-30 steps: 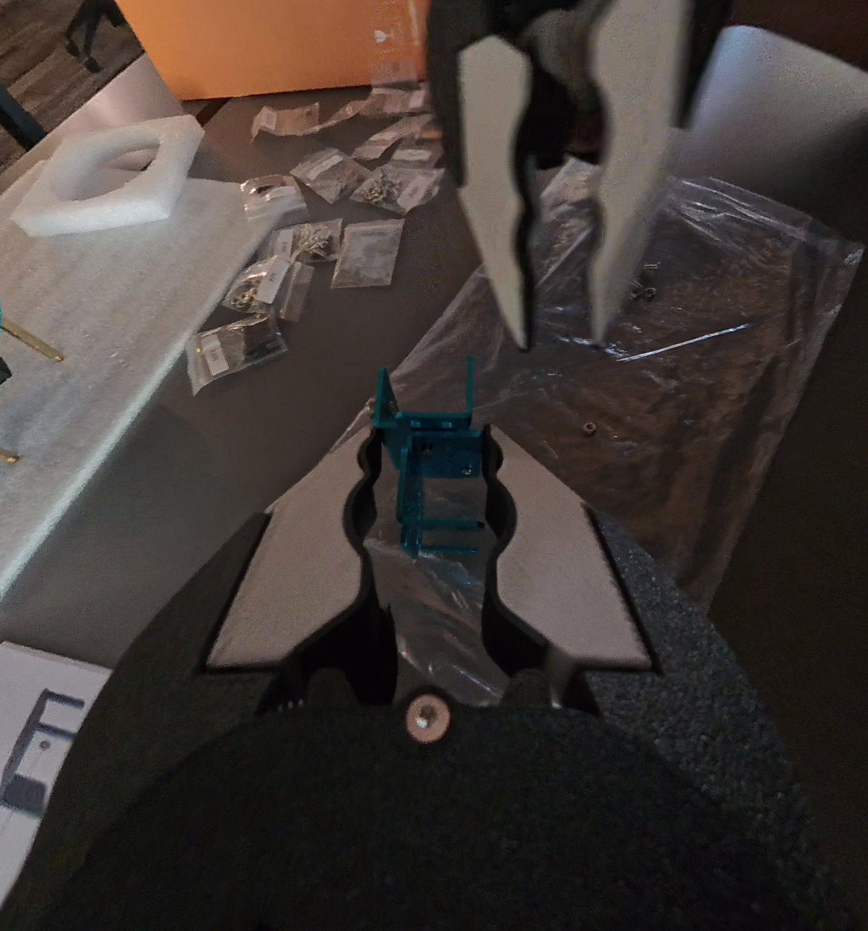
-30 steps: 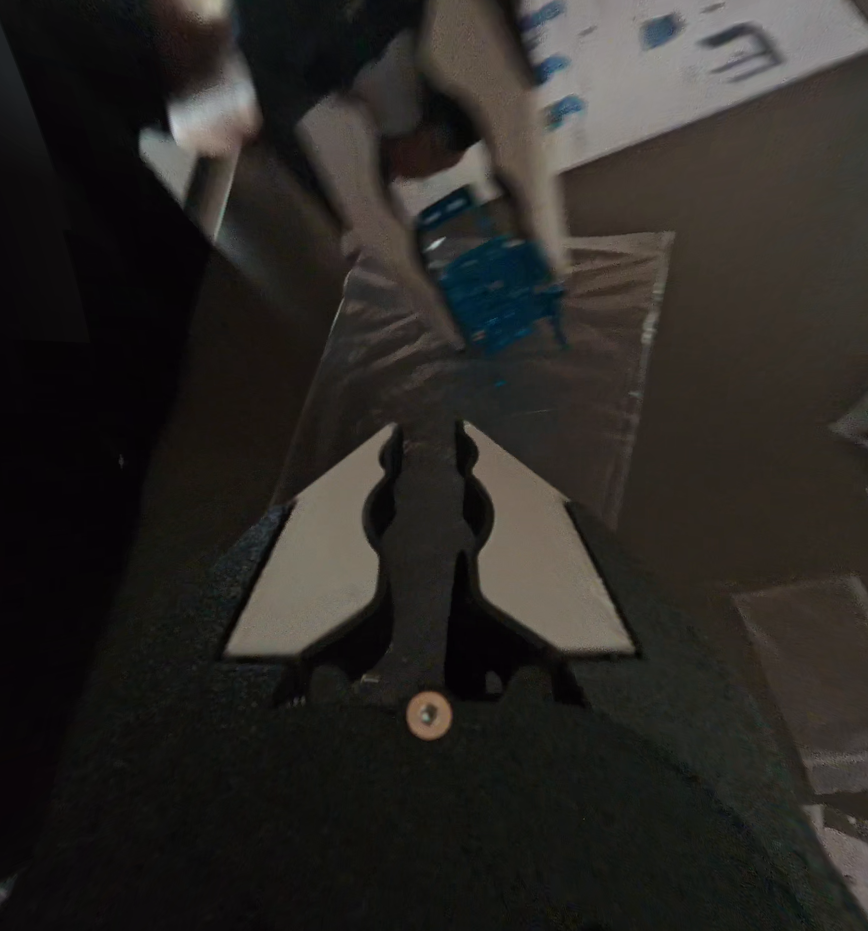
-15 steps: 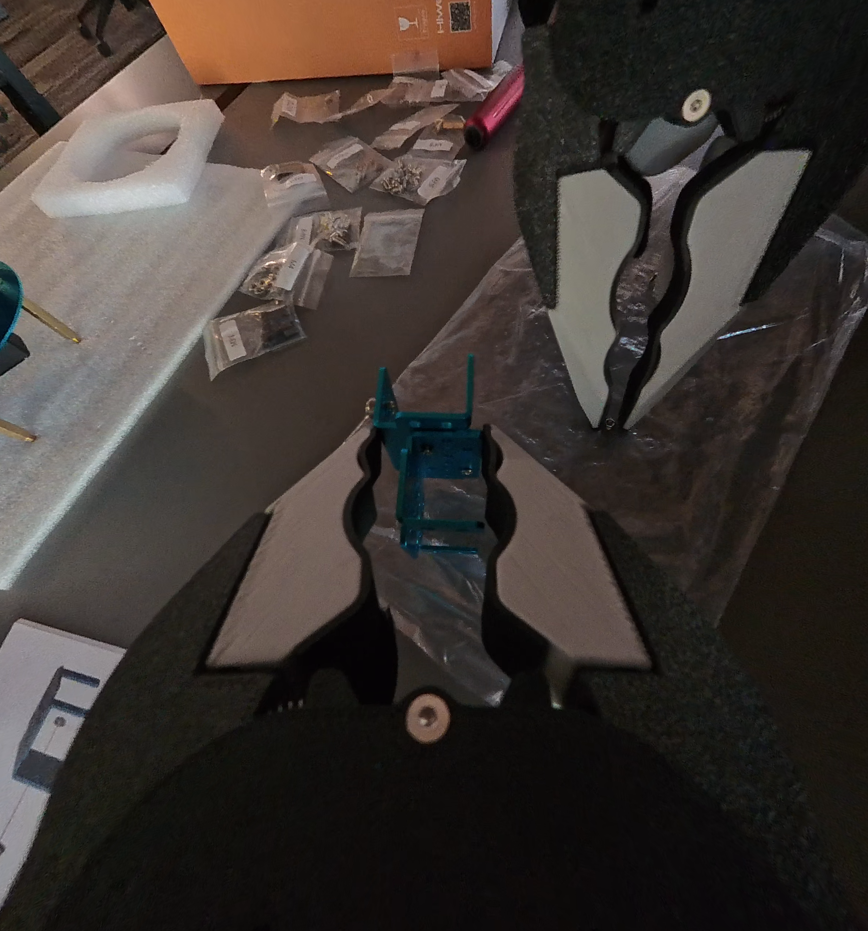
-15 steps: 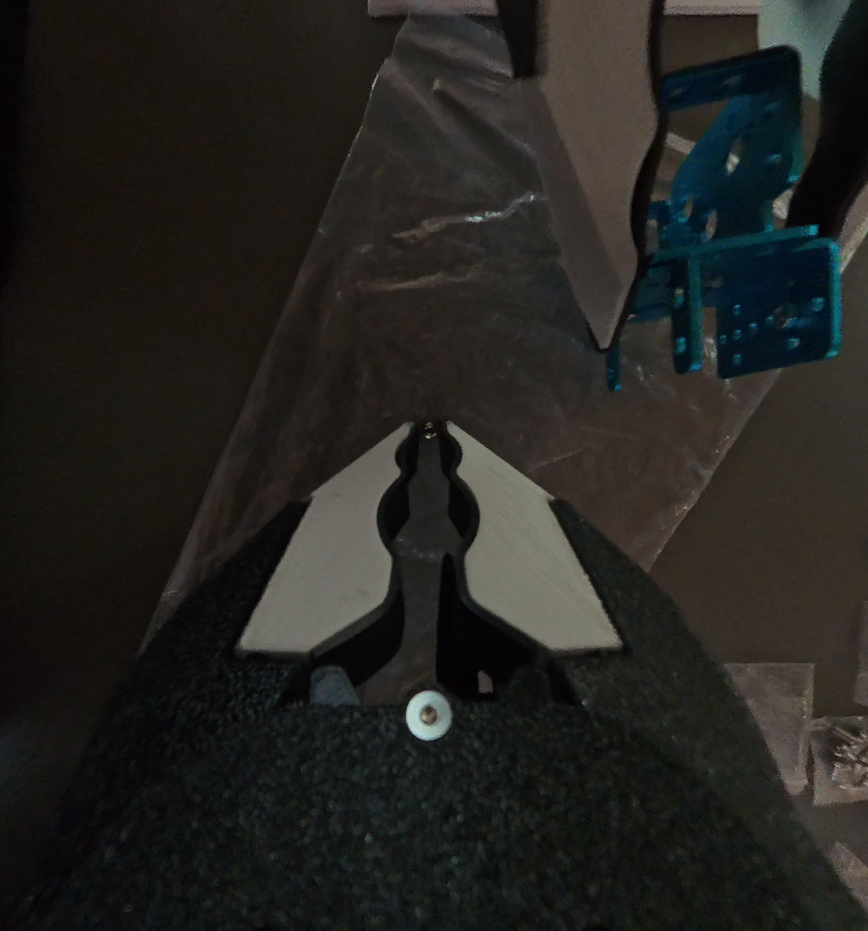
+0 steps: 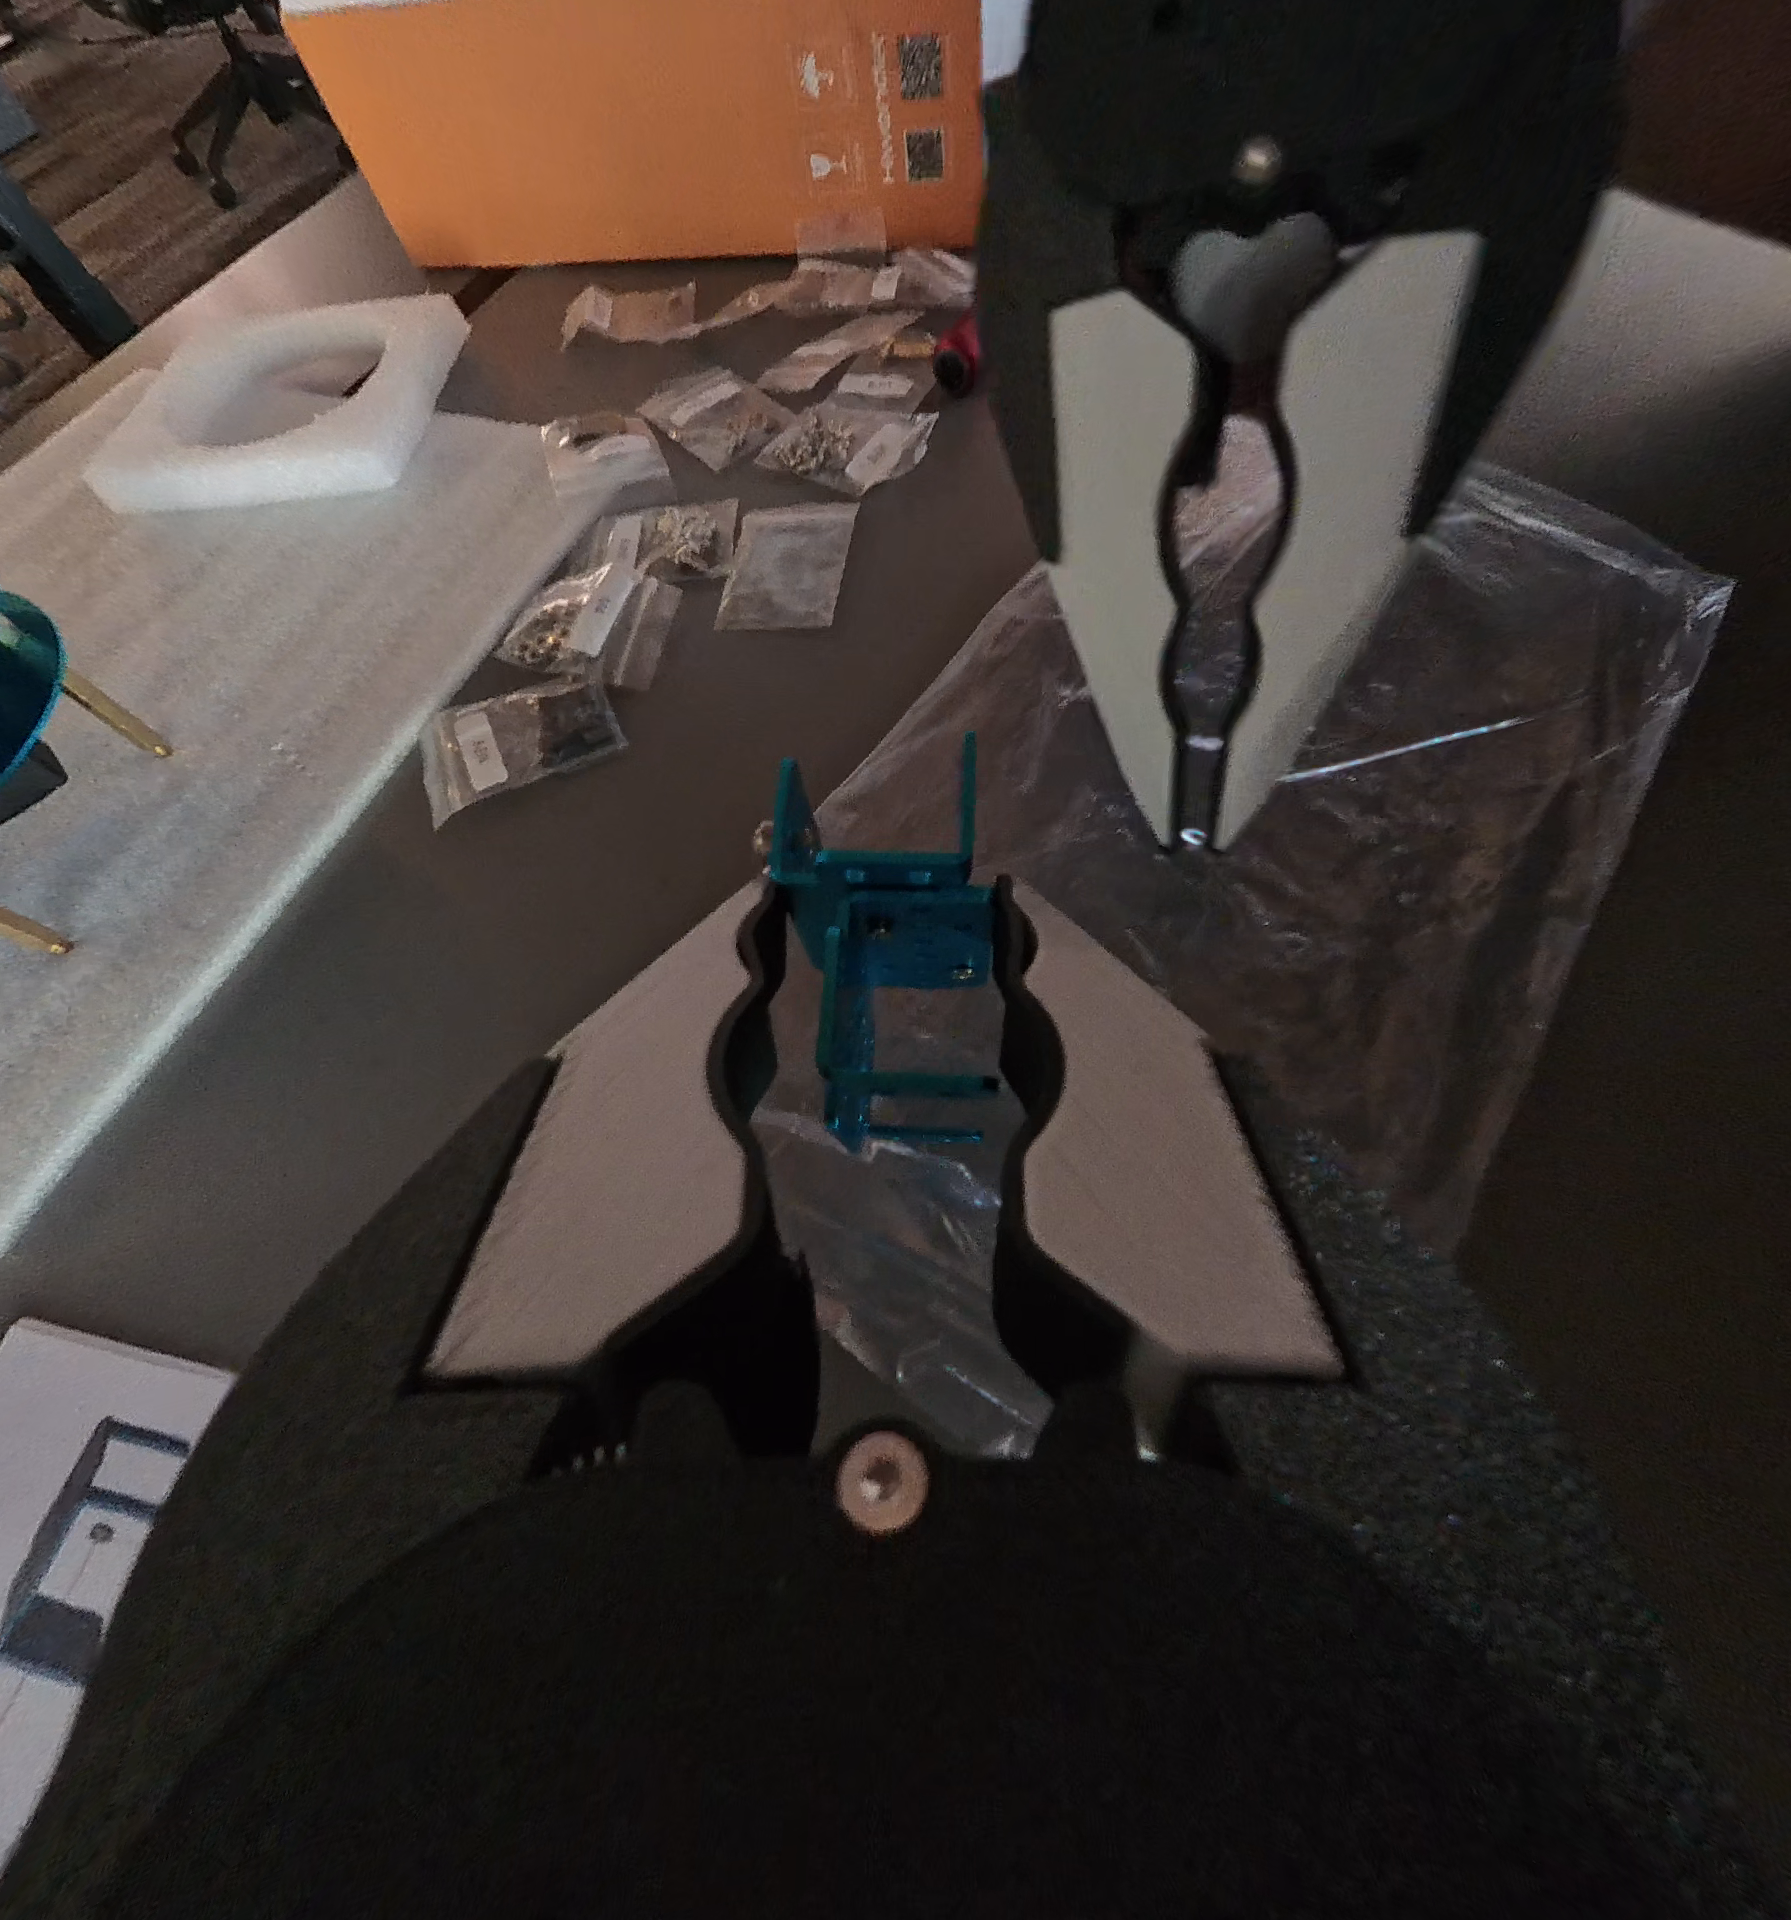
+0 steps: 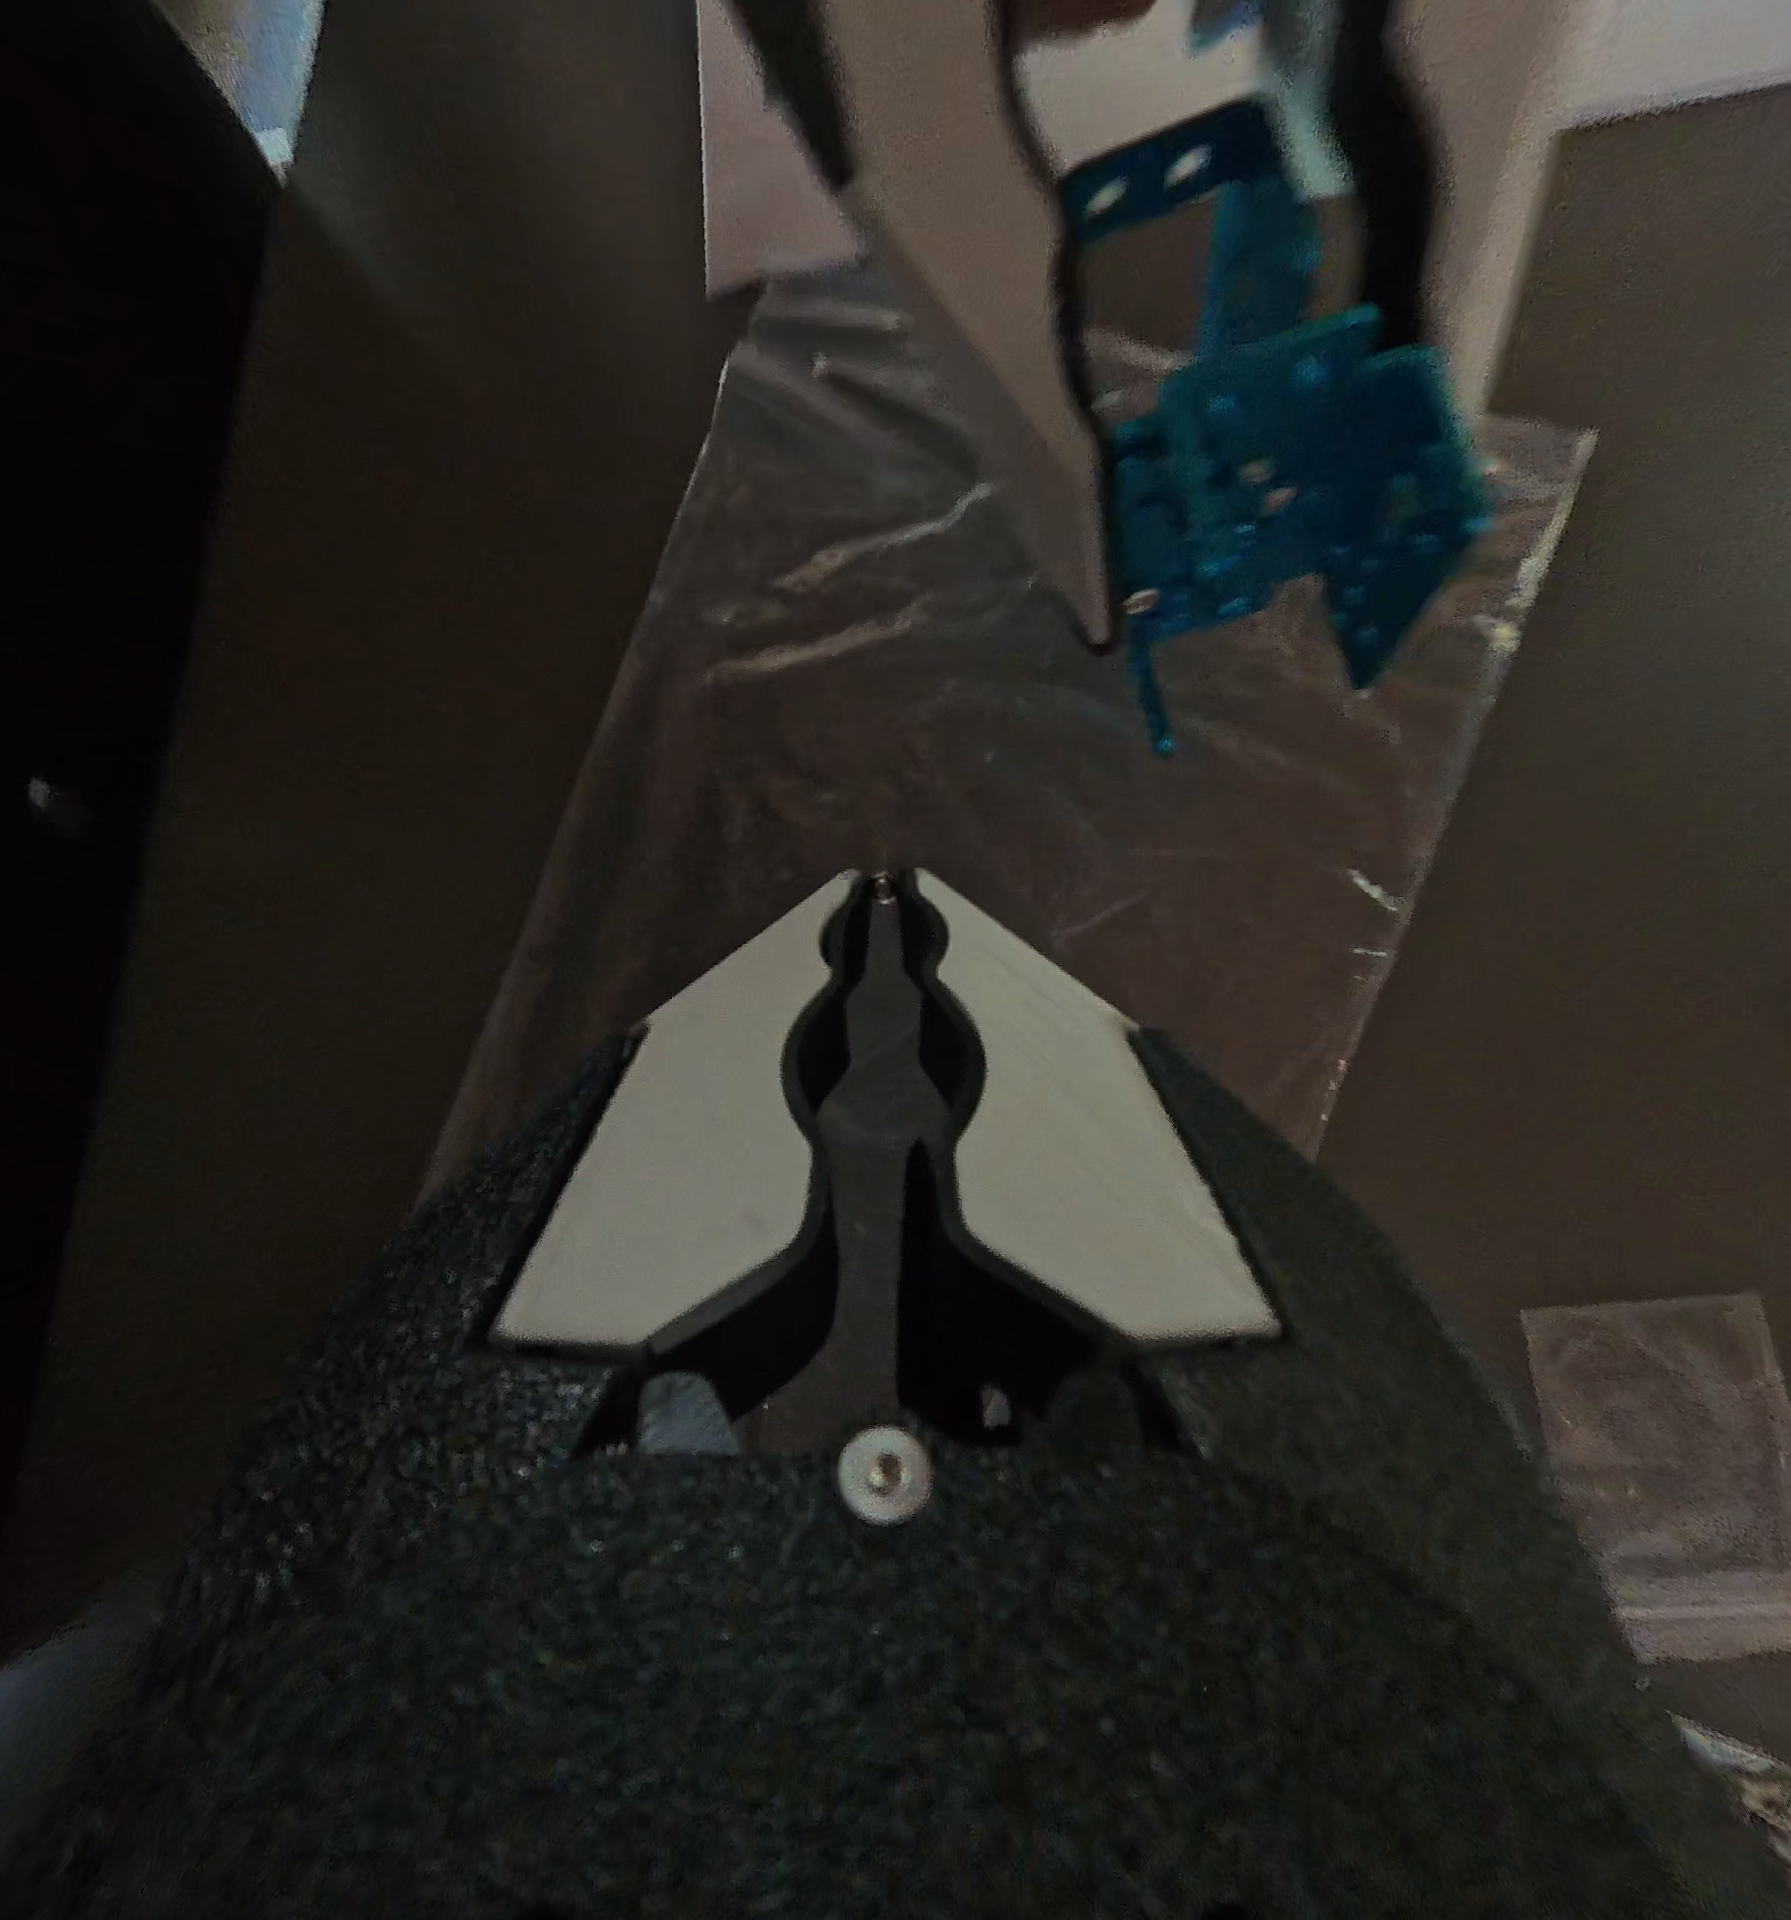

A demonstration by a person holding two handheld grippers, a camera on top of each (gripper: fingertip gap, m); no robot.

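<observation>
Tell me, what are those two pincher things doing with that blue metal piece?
The left gripper holds the blue metal bracket between its jaws, above a clear plastic bag on the table. The right gripper is pinched shut on a tiny screw, pointing towards the bracket. Little bags of screws lie nearby.

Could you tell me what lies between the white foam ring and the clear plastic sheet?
In the left wrist view, small clear bags of hardware lie scattered on the grey table between the foam ring and the plastic sheet.

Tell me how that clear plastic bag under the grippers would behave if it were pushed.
The clear plastic bag looks thin and wrinkled, so it would probably crumple instead of sliding whole. It seems very light and glossy, likely slippery on the table.
</observation>
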